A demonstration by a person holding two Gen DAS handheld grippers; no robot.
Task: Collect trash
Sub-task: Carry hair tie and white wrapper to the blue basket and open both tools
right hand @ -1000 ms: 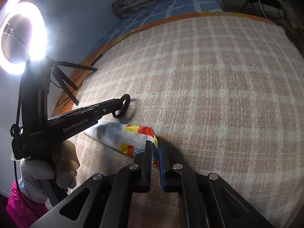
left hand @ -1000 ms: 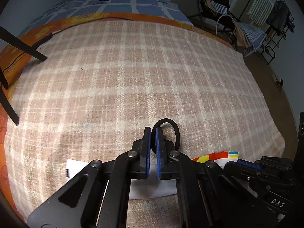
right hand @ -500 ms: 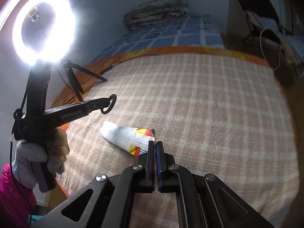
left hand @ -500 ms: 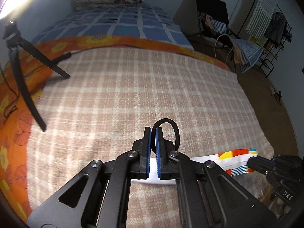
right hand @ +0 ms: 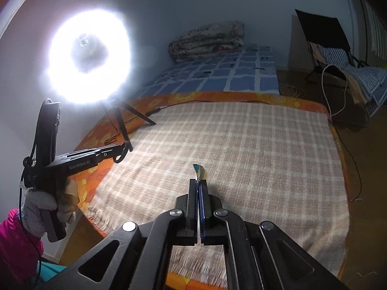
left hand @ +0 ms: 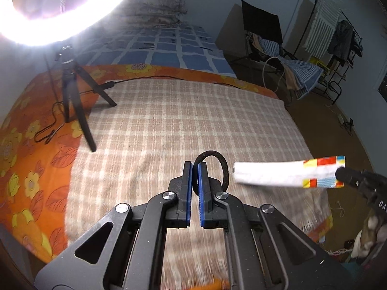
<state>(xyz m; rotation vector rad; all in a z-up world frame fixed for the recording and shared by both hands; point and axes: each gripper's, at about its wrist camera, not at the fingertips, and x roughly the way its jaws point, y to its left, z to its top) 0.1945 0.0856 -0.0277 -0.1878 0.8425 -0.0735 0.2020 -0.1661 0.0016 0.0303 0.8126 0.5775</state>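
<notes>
The right gripper (right hand: 198, 183) has its jaws clamped flat on one end of an empty snack wrapper (left hand: 287, 172), and from its own camera only a small blue and yellow corner of the wrapper (right hand: 199, 171) pokes up just past the jaw tips. From the left gripper's camera the whole piece shows: a long, flat white strip with a bright red, yellow and blue printed end, held off the plaid blanket (left hand: 193, 120) with open air beneath it. Its long axis runs roughly level, crosswise to the left jaws, with the printed end pinched in the right gripper (left hand: 343, 172) far to the right and the plain white end reaching back to just right of the left jaw tips. The left gripper (left hand: 195, 169) holds its jaws nearly together, a thin slit between the blue pads, gripping a black elastic ring (left hand: 217, 169) by part of its loop; the rest of the ring bulges out to the right of the jaws, close to the wrapper's free end but not touching it. So both pieces of rubbish are already up off the bed, one in each hand. No bin or bag is visible ahead of either pair of jaws, so I'd judge the coming move is a carry away from the bed, and the wrapper's loose white end, swinging beside the left jaws, is the part likeliest to brush something on the way.
</notes>
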